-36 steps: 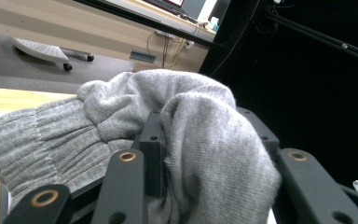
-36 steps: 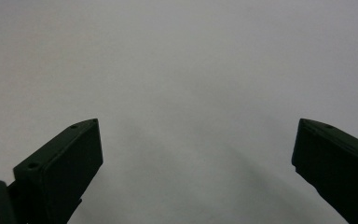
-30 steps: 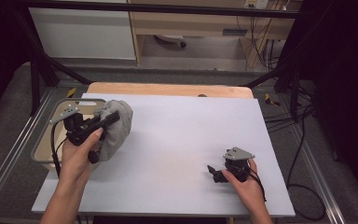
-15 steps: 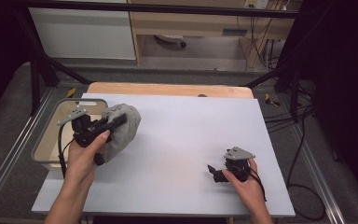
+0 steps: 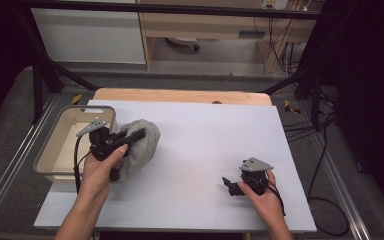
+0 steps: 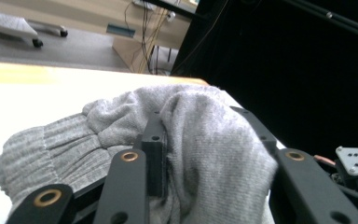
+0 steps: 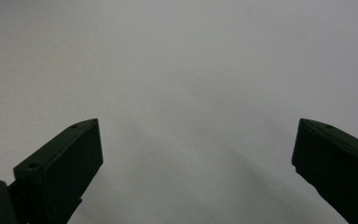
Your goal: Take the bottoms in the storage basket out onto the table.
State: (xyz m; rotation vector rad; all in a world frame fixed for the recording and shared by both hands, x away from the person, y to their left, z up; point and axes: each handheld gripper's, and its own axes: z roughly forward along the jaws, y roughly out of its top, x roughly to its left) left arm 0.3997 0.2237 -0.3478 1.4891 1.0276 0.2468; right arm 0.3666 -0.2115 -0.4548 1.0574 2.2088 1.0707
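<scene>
Left gripper (image 5: 130, 137) pinched a grey knitted woollen cap (image 5: 141, 148) near the tabletop's left edge; right gripper (image 5: 228, 186) rested with jaws spread.

From above, the cap sat bunched on the pale lavender tabletop (image 5: 205, 135), just beside the beige grey-rimmed plastic bin (image 5: 55, 150) at the left edge, though whether cloth and bin touched was hard to tell there. The left gripper view gave what the high view could not: a ribbed fold of the cap (image 6: 205, 140) squeezed between the black jaws of the left gripper (image 6: 209, 154). The right gripper lay near the front right corner in the person's right hand (image 5: 262, 192); the right gripper view showed the right gripper (image 7: 196, 158) wide apart over bare tabletop (image 7: 191, 70).
</scene>
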